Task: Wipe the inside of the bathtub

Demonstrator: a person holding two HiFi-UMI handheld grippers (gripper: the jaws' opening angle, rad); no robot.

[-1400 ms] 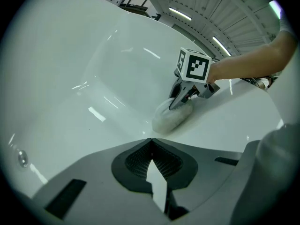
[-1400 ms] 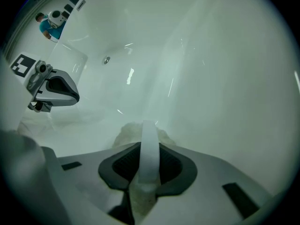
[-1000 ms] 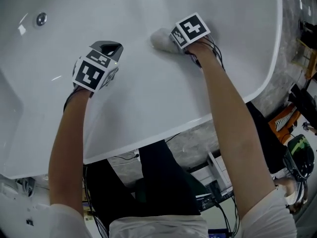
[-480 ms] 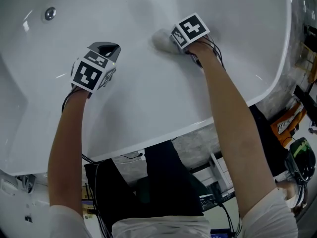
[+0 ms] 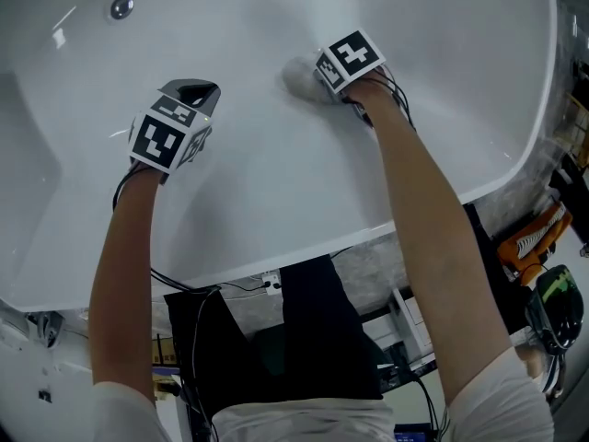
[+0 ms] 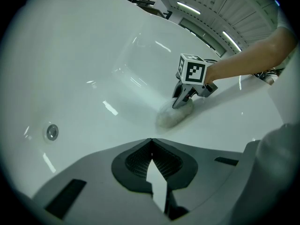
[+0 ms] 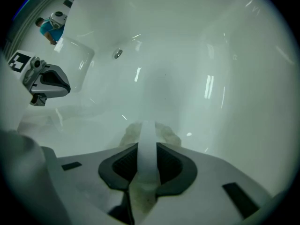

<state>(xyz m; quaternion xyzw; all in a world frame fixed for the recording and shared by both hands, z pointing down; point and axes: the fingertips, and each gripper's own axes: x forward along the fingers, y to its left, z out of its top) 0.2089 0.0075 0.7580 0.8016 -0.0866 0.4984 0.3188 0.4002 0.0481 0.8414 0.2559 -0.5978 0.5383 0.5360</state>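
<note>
The glossy white bathtub [image 5: 276,182] fills the view, its curved inner wall streaked with reflected light, with 1 round metal fitting [image 5: 121,7] far up the slope. The right gripper [image 5: 316,79] is clamped on a pale grey cloth [image 5: 296,75], which is pressed against the wall about mid-tub; a white strip of it runs back between the jaws. The left gripper [image 5: 195,90] hangs over the wall well apart from it, its 2 jaw tips closed together on nothing. The wipe looks under way, with much wall left. The risk is that the slick surface drags the wad out of the pinch, so the hard jaw tips scrape the enamel. Tilting the gripper too steeply would do the same.
</note>
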